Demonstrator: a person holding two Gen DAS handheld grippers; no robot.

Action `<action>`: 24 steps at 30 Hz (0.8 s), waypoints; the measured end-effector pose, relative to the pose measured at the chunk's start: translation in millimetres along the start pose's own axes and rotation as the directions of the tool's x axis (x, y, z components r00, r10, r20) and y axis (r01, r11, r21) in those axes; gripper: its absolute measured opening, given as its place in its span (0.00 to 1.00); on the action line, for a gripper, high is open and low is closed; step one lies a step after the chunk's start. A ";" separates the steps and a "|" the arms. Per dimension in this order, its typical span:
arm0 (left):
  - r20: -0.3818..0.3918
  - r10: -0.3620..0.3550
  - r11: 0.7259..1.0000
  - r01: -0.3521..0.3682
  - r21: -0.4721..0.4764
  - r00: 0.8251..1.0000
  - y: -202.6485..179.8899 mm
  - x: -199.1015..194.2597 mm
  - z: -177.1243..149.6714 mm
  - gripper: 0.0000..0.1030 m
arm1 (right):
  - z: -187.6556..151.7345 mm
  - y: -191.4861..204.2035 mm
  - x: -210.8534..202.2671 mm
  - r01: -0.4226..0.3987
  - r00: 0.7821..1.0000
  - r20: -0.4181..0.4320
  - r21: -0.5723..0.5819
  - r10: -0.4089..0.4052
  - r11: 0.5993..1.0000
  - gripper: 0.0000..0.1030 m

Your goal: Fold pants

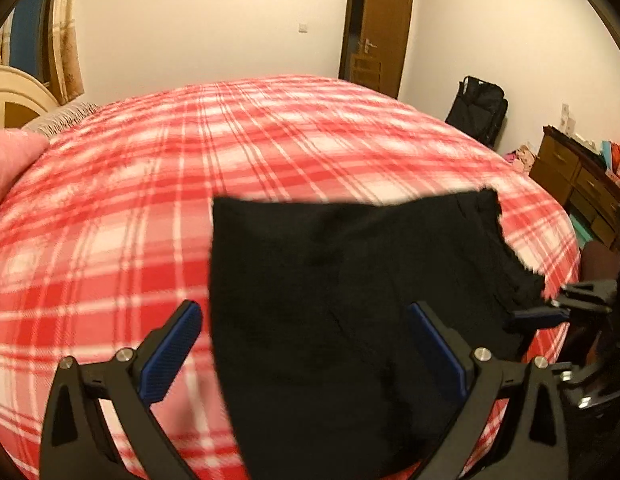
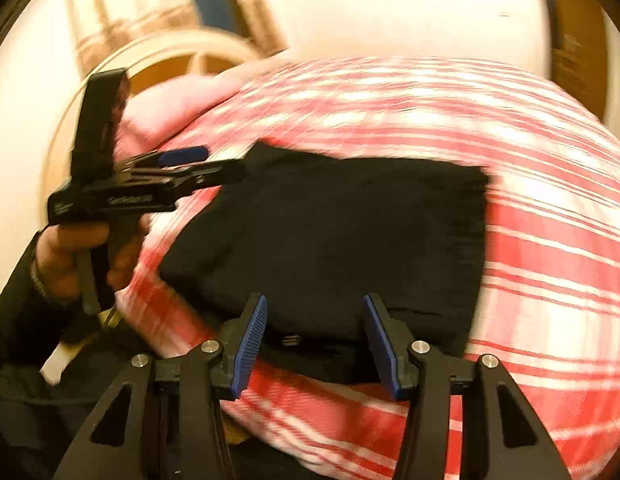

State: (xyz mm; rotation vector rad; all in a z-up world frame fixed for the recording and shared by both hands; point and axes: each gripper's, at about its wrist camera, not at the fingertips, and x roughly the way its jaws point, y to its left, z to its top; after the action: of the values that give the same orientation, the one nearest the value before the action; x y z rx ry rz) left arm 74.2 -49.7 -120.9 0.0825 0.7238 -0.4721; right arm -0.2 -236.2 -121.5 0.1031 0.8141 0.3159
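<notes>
Pants [image 1: 350,300], black, lie in a small folded block on the red checked bed [image 1: 150,200]. My left hand-held gripper [image 1: 306,344] and right hand-held gripper [image 2: 315,340] both gape wide, holding nothing. Folding looks mostly done, maybe one tidy-up left.

Home bedrm: plaid bed [image 1: 270,140], door [image 1: 386,28], wood dresser [image 1: 570,176]

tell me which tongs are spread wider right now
The left tongs: their blue pads sit far apart, straddling the near edge of the folded black pants. The right tongs are open too, but with a clearly narrower gap.
</notes>
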 end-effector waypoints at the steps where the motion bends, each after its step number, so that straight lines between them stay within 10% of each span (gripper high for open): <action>1: 0.010 -0.007 1.000 0.007 0.010 1.000 -2.5 -0.3 8.6 1.00 | 0.0 -6.9 -2.2 0.020 1.000 -0.003 0.025 -0.020 0.999 0.48; 4: 0.004 -0.055 0.996 0.055 0.074 0.998 -26.2 9.5 32.0 1.00 | -2.3 -26.6 1.9 0.045 0.998 -0.041 0.097 -0.042 0.994 0.31; 11: -0.146 -0.163 0.964 0.189 0.188 0.976 -111.6 84.7 65.2 1.00 | -16.4 -29.4 11.8 0.079 0.994 -0.078 0.069 -0.073 0.994 0.31; 15: -0.261 -0.082 0.957 0.149 0.249 0.962 -144.0 129.0 62.7 1.00 | -23.2 -34.5 17.7 0.071 0.996 -0.066 0.087 -0.065 0.994 0.31; 24: -0.257 -0.129 0.965 0.180 0.188 0.958 -142.5 119.0 67.2 1.00 | -29.1 -33.7 1.9 0.058 0.998 -0.031 0.071 -0.056 0.996 0.45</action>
State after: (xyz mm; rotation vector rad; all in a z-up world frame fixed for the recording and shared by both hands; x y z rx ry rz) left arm 129.8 -238.5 -135.8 0.2875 0.9233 -0.6973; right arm -12.1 -268.4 -149.8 0.1428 0.8555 0.2351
